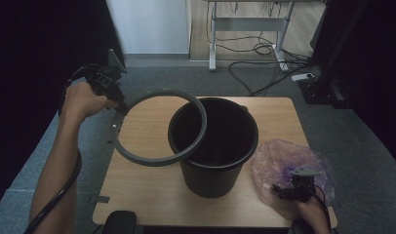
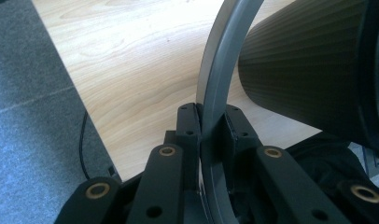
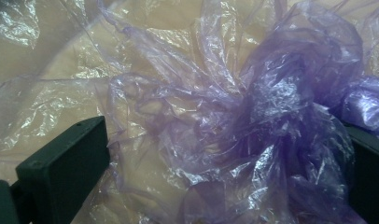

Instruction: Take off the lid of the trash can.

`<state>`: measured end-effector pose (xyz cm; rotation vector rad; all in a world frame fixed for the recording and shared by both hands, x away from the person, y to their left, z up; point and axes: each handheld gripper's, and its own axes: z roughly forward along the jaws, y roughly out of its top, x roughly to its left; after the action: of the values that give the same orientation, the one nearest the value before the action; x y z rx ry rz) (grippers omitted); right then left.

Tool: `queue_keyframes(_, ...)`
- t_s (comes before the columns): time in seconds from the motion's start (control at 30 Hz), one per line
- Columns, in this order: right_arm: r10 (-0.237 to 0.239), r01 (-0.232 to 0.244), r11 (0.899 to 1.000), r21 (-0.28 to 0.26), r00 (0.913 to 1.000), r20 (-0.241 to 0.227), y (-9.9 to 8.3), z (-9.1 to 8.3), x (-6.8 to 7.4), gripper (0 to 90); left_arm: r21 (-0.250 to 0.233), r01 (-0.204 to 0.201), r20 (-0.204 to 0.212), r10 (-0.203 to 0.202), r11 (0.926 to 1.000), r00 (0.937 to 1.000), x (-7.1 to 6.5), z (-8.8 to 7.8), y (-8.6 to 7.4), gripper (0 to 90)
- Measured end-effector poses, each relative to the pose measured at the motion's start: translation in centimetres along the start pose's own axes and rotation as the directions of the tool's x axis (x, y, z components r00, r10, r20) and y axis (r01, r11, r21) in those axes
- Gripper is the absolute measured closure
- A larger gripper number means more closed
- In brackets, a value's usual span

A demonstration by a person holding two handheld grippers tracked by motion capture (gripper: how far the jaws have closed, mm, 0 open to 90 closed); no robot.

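Grey carpet surrounds your wooden table (image 1: pixel 147 190) in the high view, with a desk frame and loose cables on the floor at twelve o'clock. Your black bucket (image 1: pixel 213 146) stands upright near the table's middle. Your left gripper (image 1: pixel 119 105), at about ten o'clock from the bucket, pinches the grey ring (image 1: pixel 159 127) at the ring's own ten o'clock edge; the ring is tilted, its right side resting across the bucket's rim while its left side hangs out past the table's left edge. At four o'clock from the bucket lies the crumpled purple plastic bag (image 1: pixel 284 161), and your right gripper (image 1: pixel 287 191) sits at the bag's near edge, around six o'clock of it. From the left gripper view, your jaws are pressed together on the ring (image 2: pixel 220 79), which rises between them toward twelve o'clock; the bucket's ribbed wall (image 2: pixel 309 74) fills the two o'clock area, and the table top (image 2: pixel 131 60) spreads from ten to twelve o'clock with carpet beyond its edge at nine. From the right gripper view, your jaws stand spread, one at eight o'clock and one at four, with the purple bag (image 3: pixel 253 121) bunched between them; its thickest knot lies toward three o'clock, touching the right jaw, and the left jaw stands clear of the knot.
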<state>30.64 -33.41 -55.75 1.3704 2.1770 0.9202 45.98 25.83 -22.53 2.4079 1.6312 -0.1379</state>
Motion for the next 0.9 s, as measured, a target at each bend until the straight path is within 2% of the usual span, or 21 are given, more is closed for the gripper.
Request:
queue_keyframes(0.57,0.0,0.0,1.0,0.0,1.0,0.001,0.0,0.0,0.0,0.0,-0.02,0.105,-0.022,-0.106,0.9942,0.9941,4.1,-0.7,-2.5,78.5)
queue_keyframes(0.9,0.0,0.0,1.0,0.0,1.0,0.0,0.0,0.0,0.0,0.0,-0.021,0.146,-0.023,-0.146,0.9891,0.989,5.6,-0.9,-3.4,78.4)
